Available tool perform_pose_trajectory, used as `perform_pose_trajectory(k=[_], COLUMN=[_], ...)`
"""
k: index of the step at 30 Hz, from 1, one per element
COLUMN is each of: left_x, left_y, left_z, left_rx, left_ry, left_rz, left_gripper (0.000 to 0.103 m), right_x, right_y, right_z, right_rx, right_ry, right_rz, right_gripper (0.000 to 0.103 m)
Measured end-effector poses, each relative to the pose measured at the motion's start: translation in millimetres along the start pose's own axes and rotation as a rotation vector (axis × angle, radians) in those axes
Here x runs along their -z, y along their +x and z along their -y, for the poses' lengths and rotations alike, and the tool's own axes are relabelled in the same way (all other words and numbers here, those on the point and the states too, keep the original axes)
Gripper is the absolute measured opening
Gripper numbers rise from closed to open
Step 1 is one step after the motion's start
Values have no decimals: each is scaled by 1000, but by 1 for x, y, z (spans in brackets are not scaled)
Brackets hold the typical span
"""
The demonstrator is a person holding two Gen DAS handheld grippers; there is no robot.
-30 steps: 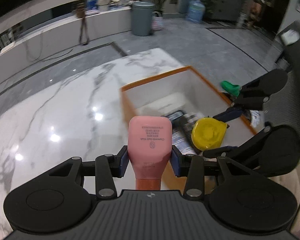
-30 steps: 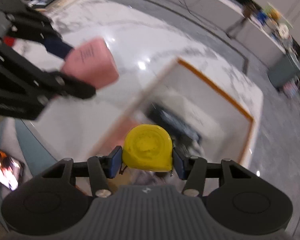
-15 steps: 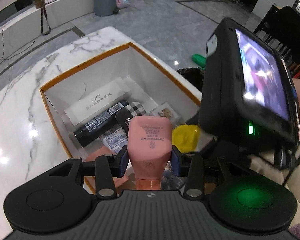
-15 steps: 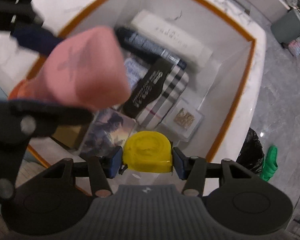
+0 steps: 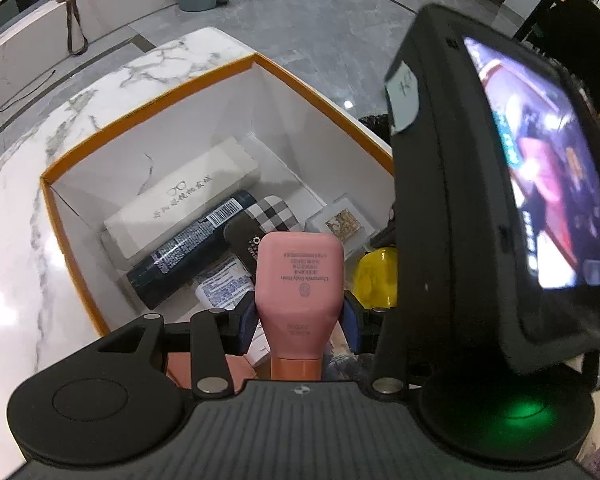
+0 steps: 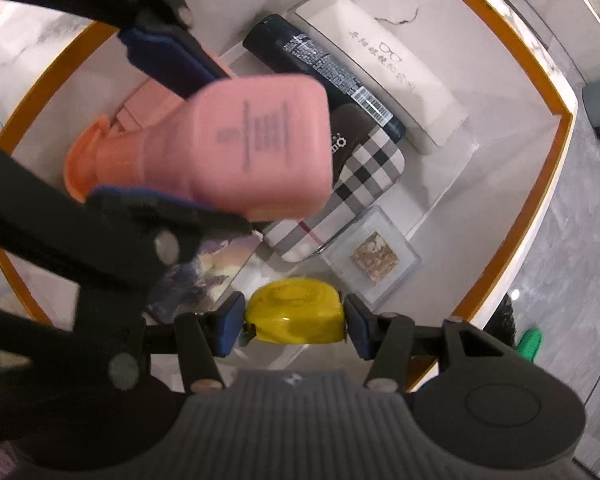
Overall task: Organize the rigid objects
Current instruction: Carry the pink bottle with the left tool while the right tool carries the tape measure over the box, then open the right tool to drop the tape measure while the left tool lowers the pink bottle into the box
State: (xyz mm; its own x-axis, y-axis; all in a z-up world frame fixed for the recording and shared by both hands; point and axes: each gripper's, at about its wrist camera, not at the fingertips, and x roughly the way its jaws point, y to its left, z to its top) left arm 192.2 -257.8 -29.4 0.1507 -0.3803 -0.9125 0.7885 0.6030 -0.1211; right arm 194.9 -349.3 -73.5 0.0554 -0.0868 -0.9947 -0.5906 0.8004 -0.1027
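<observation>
**Pink body wash bottle and yellow tape measure both hanging over the box**

Pink body wash bottle [image 5: 300,288] is clamped in my left gripper [image 5: 299,322], blue pads pressed on either side of its lower body, orange cap [image 6: 82,162] pointing back toward me. It's up in the air over the orange-rimmed white box [image 5: 148,92], not touching anything inside.

My right gripper [image 6: 295,322] has its jaws clenched on the yellow tape measure [image 6: 296,316], pinched at both ends. That one's over the near corner of the box, just beside the bottle. From the left wrist view I only catch a slice of yellow [image 5: 376,278] past the black screen unit [image 5: 500,200] on the right gripper.

Stuff already lying in the box:
- a long white glasses case [image 5: 184,196] with printed characters, along the far wall
- a dark tube with a barcode [image 5: 192,248] right up against it
- a black-and-white plaid case [image 6: 356,188] next to the tube, partly under the bottle from the right wrist view
- a small clear square case with a brownish picture [image 6: 374,258] near the box's right wall
- a white label with blue print [image 5: 224,284] under the tube end
- a pinkish flat box [image 6: 148,104] at the near end, mostly hidden
- a printed card or booklet with purple artwork [image 6: 216,264], partly covered by my left gripper

The box sits on a white marble surface [image 5: 16,248].
</observation>
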Motion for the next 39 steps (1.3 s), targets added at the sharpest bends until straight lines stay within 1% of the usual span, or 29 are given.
perform_pose_trajectory(k=[3,7,11,13,15,16,19,20,22,24,26,27,28,30,32,34,36,39], left_x=[1,2,2,1,1,1,3,4,5,7,6,6,6,5,5,5,4,3], left_y=[4,4,4,4,4,3,4,4,6,7,7,6,6,7,8,10,14,23], left_z=[0,0,2,3,4,4,2,1,1,1,2,2,3,5,3,-1,-4,-3], left_rx=[-1,0,-6,-5,-20,-32,-47,-51,-58,-54,-47,-44,-39,-27,1,35,75,113], left_ry=[-3,-18,-33,-38,-40,-41,-46,-45,-37,-35,-32,-27,-24,-25,-53,-103,-171,-264], left_rz=[-12,-19,-28,-28,-26,-27,-34,-38,-48,-54,-53,-51,-50,-53,-62,-75,-91,-120], left_gripper=[48,48,48,48,48,48,48,48,48,49,48,49,49,49,49,48,48,48], right_x=[2,5,12,15,16,16,16,16,15,17,20,21,23,24,24,26,28,31], right_y=[0,-1,-5,-7,-10,-10,-11,-9,-3,4,11,12,13,13,10,2,-6,-15], right_z=[-2,3,4,2,1,0,-7,-8,-10,-10,-8,-8,-7,-8,-9,-7,-5,0], right_rx=[11,-2,-19,-20,-6,-16,-50,-61,-54,-34,-2,15,22,27,32,19,14,1], right_ry=[-20,-10,-18,-49,-52,-61,-84,-86,-95,-117,-136,-149,-160,-177,-182,-172,-159,-146], right_rz=[7,26,32,44,78,91,119,120,111,95,57,59,57,51,60,92,112,131], right_gripper=[55,51,41,40,41,40,32,30,28,25,18,18,15,13,14,14,15,19])
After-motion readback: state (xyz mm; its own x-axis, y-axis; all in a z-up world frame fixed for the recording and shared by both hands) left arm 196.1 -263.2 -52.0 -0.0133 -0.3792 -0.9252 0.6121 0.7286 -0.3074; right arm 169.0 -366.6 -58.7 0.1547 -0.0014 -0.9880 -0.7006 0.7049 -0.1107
